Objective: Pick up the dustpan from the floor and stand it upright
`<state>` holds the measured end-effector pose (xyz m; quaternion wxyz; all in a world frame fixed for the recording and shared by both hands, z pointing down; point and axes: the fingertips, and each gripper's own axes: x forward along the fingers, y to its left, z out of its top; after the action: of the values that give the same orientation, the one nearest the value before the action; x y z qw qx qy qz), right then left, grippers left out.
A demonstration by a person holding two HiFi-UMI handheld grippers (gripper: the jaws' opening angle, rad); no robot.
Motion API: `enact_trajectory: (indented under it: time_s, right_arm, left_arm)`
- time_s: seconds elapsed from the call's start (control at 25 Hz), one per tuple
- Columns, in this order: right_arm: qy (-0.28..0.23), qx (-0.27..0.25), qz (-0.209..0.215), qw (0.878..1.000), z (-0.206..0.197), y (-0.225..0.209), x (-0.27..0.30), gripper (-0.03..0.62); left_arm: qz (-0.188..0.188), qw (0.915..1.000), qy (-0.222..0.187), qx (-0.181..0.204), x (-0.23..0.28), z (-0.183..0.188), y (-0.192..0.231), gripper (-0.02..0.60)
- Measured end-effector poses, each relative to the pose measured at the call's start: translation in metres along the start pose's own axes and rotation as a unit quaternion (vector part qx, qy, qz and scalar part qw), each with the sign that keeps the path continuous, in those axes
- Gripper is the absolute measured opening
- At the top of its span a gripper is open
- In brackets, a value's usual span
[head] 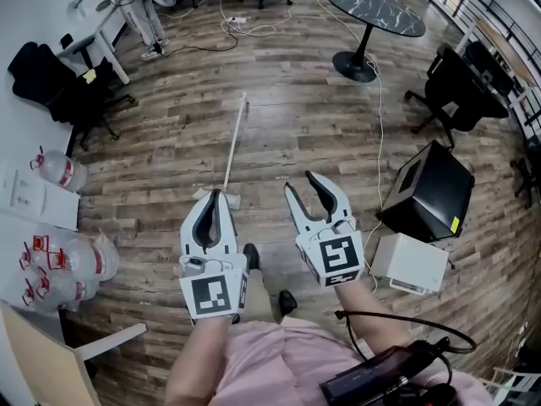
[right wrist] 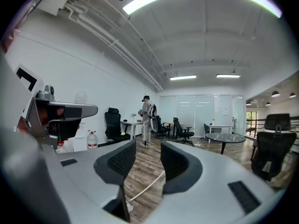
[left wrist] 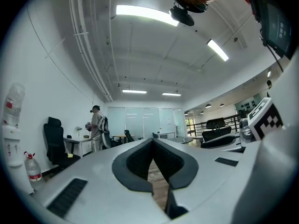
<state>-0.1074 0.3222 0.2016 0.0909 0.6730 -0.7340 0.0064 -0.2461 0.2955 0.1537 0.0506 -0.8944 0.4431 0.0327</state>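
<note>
Zero steps done, by my reckoning: the dustpan (head: 234, 142) is lying flat on the floor (head: 304, 117). Its long white handle is running away from me, and its pan end is sitting just beyond the left gripper (head: 213, 194), partly hidden behind that gripper's tips in the head view. Item, left gripper: jaws are pressing together with nothing between them, and only a sliver of floorboards is showing below the pads (left wrist: 135, 160) in the left gripper view. Item, right gripper (head: 300, 181): jaws are standing apart and holding nothing. In the right gripper view the dustpan's handle (right wrist: 148, 185) is showing through the gap, down on the floor and well short of the jaws. Neither gripper is touching the dustpan; both are hovering above the floor and looking roughly level across the room. Item, surroundings: water jugs (head: 59, 169) are sitting by the wall at my left, and a black box (head: 429, 191) and a white box (head: 411, 262) are sitting at my right, all well apart from the dustpan. Remaining, as I am judging it: going down to the floor, taking the handle, lifting, and setting the dustpan upright, which is the whole task. I am expecting the closed left gripper to need opening if it is to help.
</note>
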Motion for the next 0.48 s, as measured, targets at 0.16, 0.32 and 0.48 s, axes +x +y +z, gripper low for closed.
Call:
enact_trajectory:
  time_s: [0.16, 0.32, 0.48]
  right_arm:
    - [0.022, 0.004, -0.007, 1.000, -0.018, -0.004, 0.061, 0.166]
    - [0.039, 0.011, -0.014, 0.999, -0.023, -0.005, 0.131, 0.163]
    - [0.046, 0.012, -0.025, 0.999, -0.014, -0.012, 0.191, 0.158]
  left_arm:
    - [-0.007, 0.9998, 0.017, -0.006, 0.046, -0.032, 0.037, 0.009]
    - [-0.016, 0.9992, 0.034, -0.017, 0.104, -0.057, 0.085, 0.009]
    - [-0.034, 0.9984, 0.039, -0.023, 0.161, -0.069, 0.118, 0.009]
